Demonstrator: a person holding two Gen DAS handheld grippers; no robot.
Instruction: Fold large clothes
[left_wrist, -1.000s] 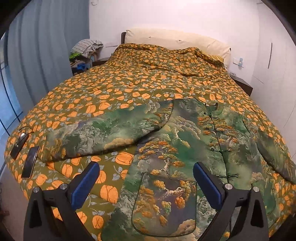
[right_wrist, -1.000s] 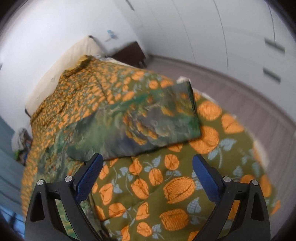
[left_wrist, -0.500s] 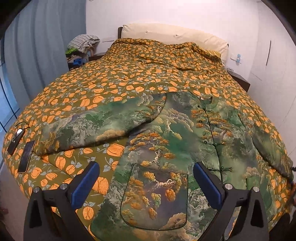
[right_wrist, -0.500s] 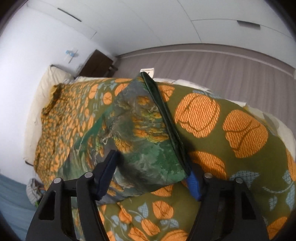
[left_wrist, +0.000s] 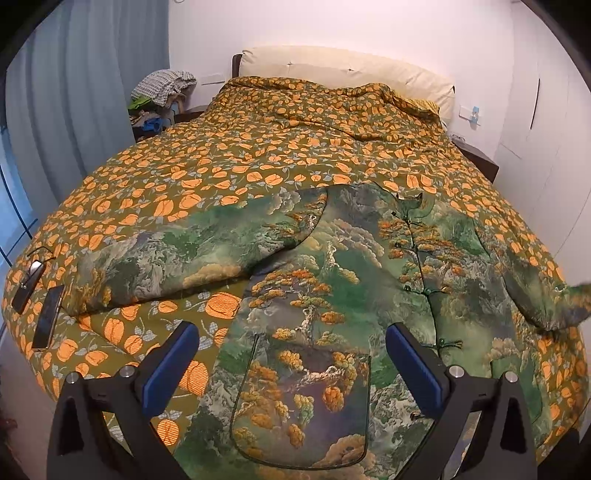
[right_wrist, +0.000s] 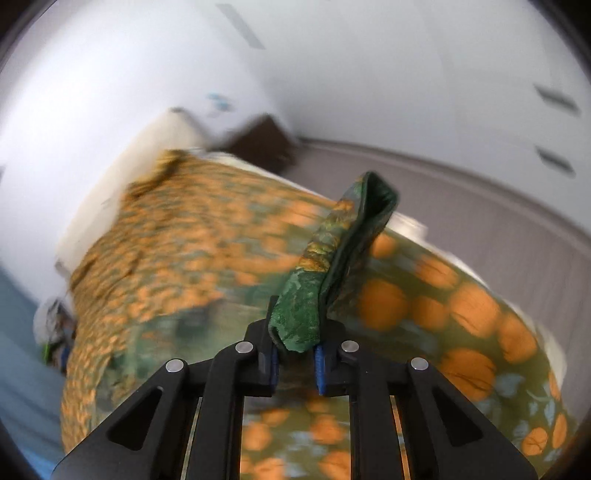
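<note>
A large green jacket with a landscape print lies spread face up on the bed, its left sleeve stretched out to the left. My left gripper is open and empty, hovering above the jacket's lower front near a pocket. My right gripper is shut on the cuff of the jacket's right sleeve and holds it lifted off the bed. In the left wrist view the raised right sleeve end shows at the far right.
The bed is covered by an olive quilt with orange flowers. A phone and another dark device lie near the bed's left edge. A nightstand with piled clothes stands far left. White wardrobes and grey floor are on the right.
My right gripper closed on the right sleeve cuff and lifted it off the bed. My left gripper drew back slightly and stayed open.
</note>
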